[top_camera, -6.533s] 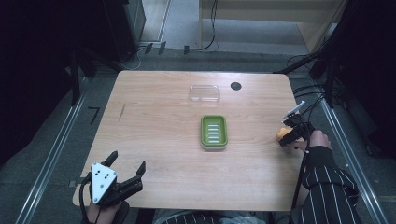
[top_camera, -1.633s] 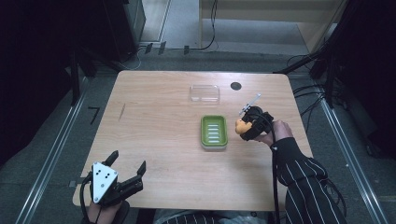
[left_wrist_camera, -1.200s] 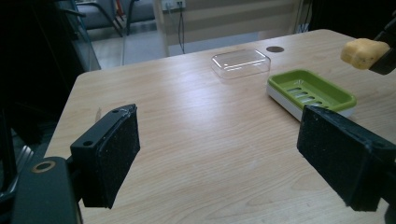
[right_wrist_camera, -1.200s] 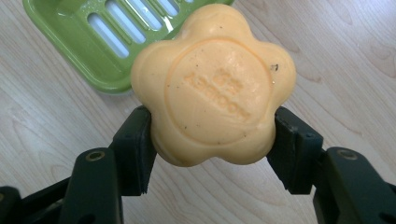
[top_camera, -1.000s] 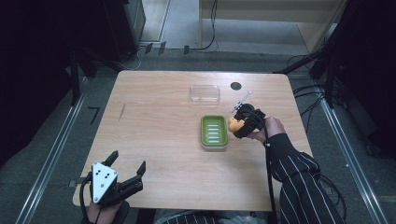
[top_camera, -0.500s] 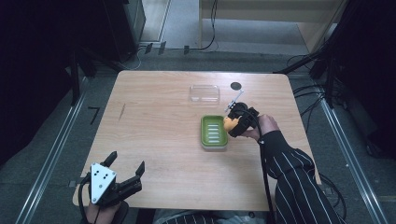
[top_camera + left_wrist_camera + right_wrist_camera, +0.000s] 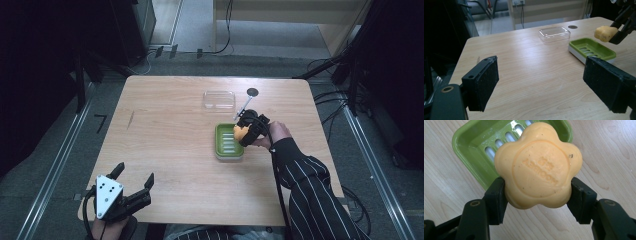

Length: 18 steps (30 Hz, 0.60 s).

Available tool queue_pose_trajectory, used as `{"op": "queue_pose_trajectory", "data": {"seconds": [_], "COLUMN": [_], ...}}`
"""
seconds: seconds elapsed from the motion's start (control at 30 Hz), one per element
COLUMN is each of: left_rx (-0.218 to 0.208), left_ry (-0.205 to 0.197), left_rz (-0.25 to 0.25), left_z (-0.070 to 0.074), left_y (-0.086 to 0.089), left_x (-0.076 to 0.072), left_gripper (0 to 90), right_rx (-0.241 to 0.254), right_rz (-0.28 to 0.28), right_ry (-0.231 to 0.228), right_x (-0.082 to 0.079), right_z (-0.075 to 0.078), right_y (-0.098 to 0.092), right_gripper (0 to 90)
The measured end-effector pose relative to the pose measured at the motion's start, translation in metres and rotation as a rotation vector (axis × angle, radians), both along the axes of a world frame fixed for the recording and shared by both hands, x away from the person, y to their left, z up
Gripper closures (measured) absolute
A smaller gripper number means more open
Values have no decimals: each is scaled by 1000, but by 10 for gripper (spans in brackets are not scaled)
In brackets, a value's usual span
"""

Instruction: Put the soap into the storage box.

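Right tongs [image 7: 537, 195]: clamped on orange flower-shaped soap [image 7: 537, 165], held above right edge of green soap dish [image 7: 228, 142] on bench [image 7: 165, 135]. Left tongs [image 7: 134, 181]: jaws apart, holding nothing, at near left bench corner. Clear lid [image 7: 219, 99]: beyond dish.

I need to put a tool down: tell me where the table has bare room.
Free: the whole left half, from the left gripper up to the far edge. Crowded: right of centre, around the clear lid, green soap dish and right gripper holding the soap.
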<state>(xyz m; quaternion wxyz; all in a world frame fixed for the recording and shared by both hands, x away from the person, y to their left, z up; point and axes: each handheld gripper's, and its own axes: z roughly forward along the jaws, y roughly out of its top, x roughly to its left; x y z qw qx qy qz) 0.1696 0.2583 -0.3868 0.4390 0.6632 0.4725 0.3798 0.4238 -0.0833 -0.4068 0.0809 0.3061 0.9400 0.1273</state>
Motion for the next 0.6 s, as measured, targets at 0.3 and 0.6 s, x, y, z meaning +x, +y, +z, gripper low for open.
{"op": "queue_pose_trajectory", "data": {"seconds": [0.3,0.6], "left_rx": [1,-3], "left_ry": [0,-2], "left_rz": [0,0], "left_z": [0,0], "left_y": [0,0], "left_x": [0,0], "left_gripper": [137,137], "right_rx": [-4,-10], "right_rz": [8,14], "right_ry": [5,14], "right_x": [2,3], "right_z": [-1,-3], "right_y": [9,19], "right_gripper": [401,401]}}
